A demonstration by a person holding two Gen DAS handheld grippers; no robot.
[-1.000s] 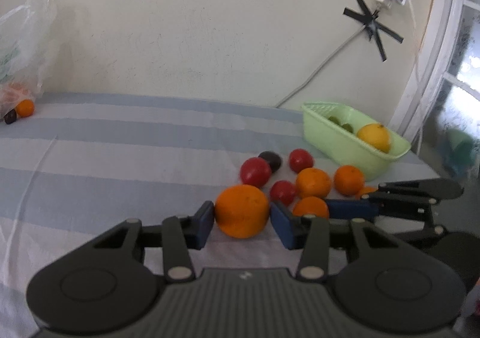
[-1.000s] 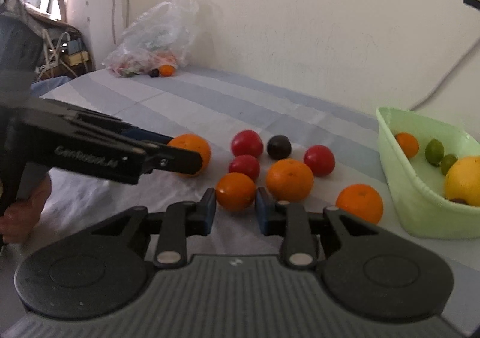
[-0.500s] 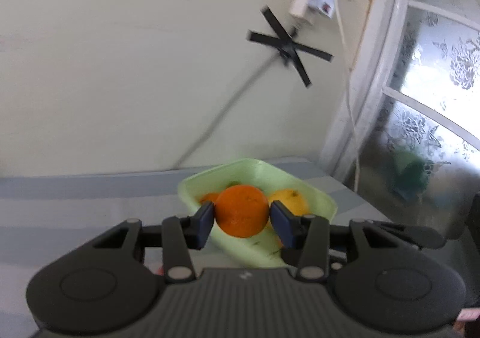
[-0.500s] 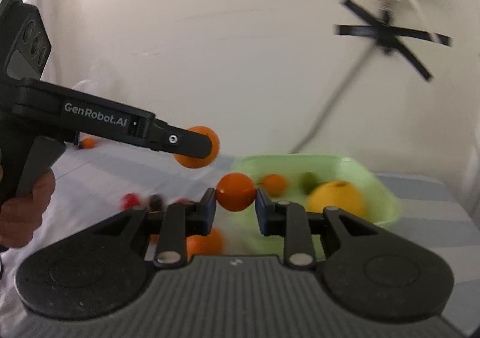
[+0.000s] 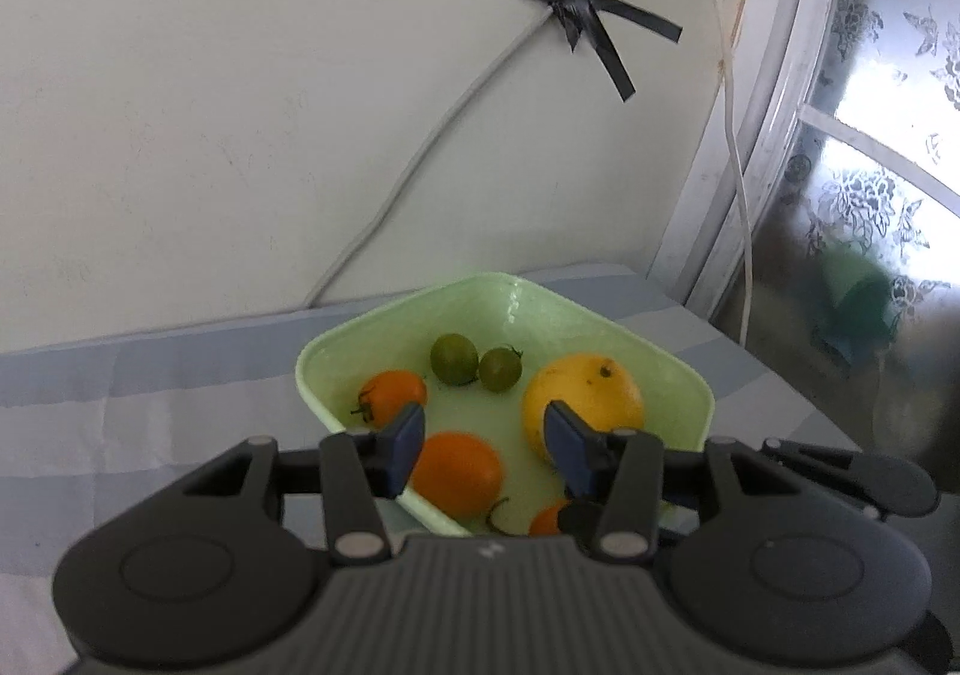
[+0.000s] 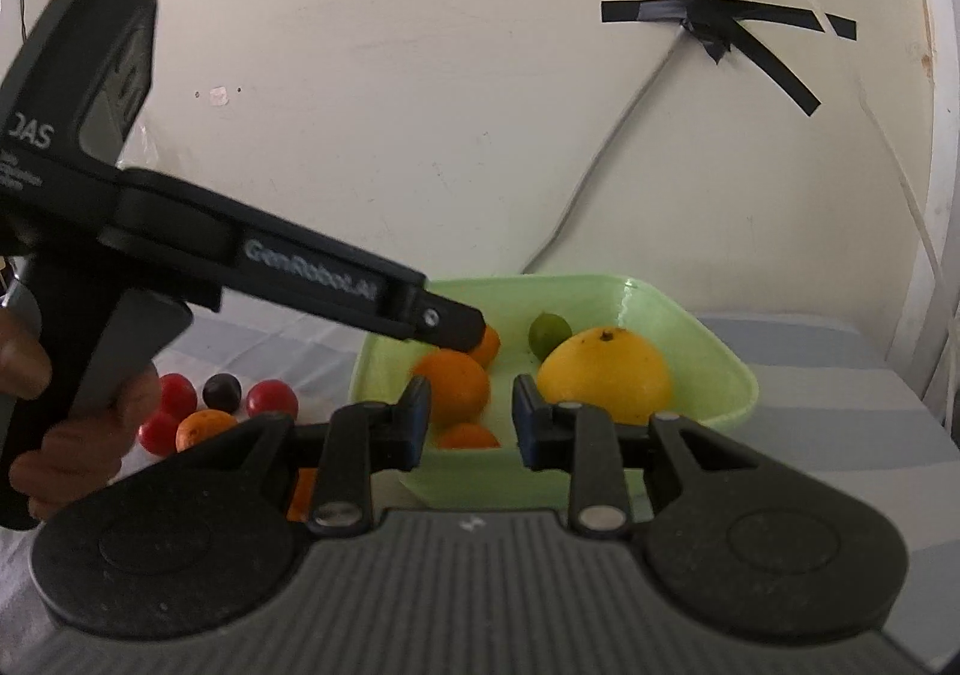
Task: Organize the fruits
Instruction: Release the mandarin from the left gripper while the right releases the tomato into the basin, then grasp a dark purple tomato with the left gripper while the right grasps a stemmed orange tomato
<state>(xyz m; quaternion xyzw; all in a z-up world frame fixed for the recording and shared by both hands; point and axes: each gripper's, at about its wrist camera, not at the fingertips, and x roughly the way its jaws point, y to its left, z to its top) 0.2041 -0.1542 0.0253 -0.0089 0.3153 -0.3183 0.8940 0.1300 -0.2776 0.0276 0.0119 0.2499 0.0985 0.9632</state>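
Observation:
A light green basket (image 5: 672,360) stands on the striped cloth by the wall. My left gripper (image 5: 485,446) is open above it; the large orange (image 5: 457,472) lies in the basket below the fingers. A small orange (image 5: 547,520), an orange tomato (image 5: 393,394), two green fruits (image 5: 454,358) and a yellow citrus (image 5: 585,402) also lie inside. My right gripper (image 6: 469,420) is open over the basket (image 6: 729,375), with the large orange (image 6: 453,384) and small orange (image 6: 468,438) below it. The left gripper's finger (image 6: 450,324) shows over the basket.
Red tomatoes (image 6: 273,398), a dark fruit (image 6: 222,390) and an orange (image 6: 204,428) lie on the cloth left of the basket. A cable (image 5: 420,153) taped to the wall runs down behind it. A window frame (image 5: 738,147) stands at the right.
Both grippers have opened over the basket and let go of their oranges, which now lie inside it. The views have steadied and drawn closer to the basket.

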